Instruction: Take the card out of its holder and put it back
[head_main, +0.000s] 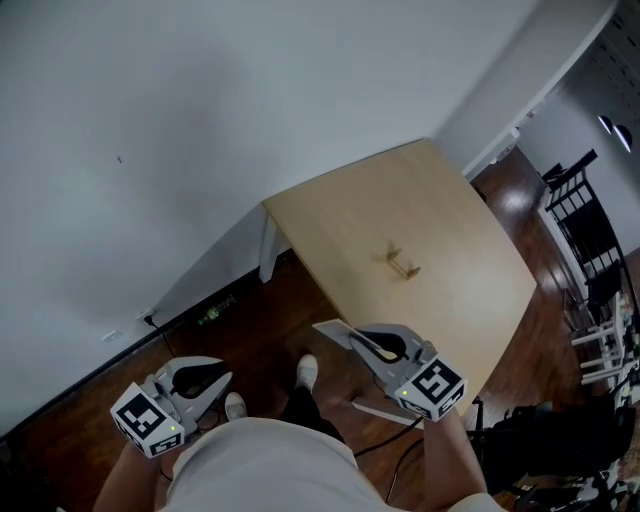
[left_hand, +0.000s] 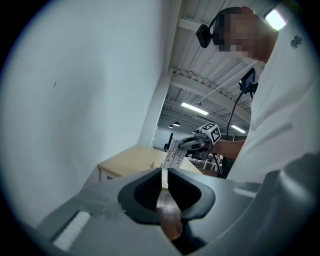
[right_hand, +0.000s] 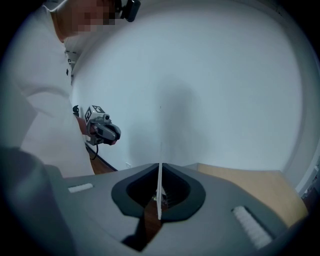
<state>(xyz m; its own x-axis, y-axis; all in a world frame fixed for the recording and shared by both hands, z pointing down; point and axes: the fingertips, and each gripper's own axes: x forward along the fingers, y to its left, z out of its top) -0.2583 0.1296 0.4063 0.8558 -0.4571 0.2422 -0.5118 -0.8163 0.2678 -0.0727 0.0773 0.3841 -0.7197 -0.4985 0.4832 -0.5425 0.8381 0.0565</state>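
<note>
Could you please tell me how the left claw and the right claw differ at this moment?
The right claw is clamped on the thin white card. The left claw grips nothing, and its jaws stand a narrow slit apart. In the head view, the right claw sits at the near edge of the table, while the left claw hangs over the wooden floor, well off to the side. Both are grey and carry a marker cube.
</note>
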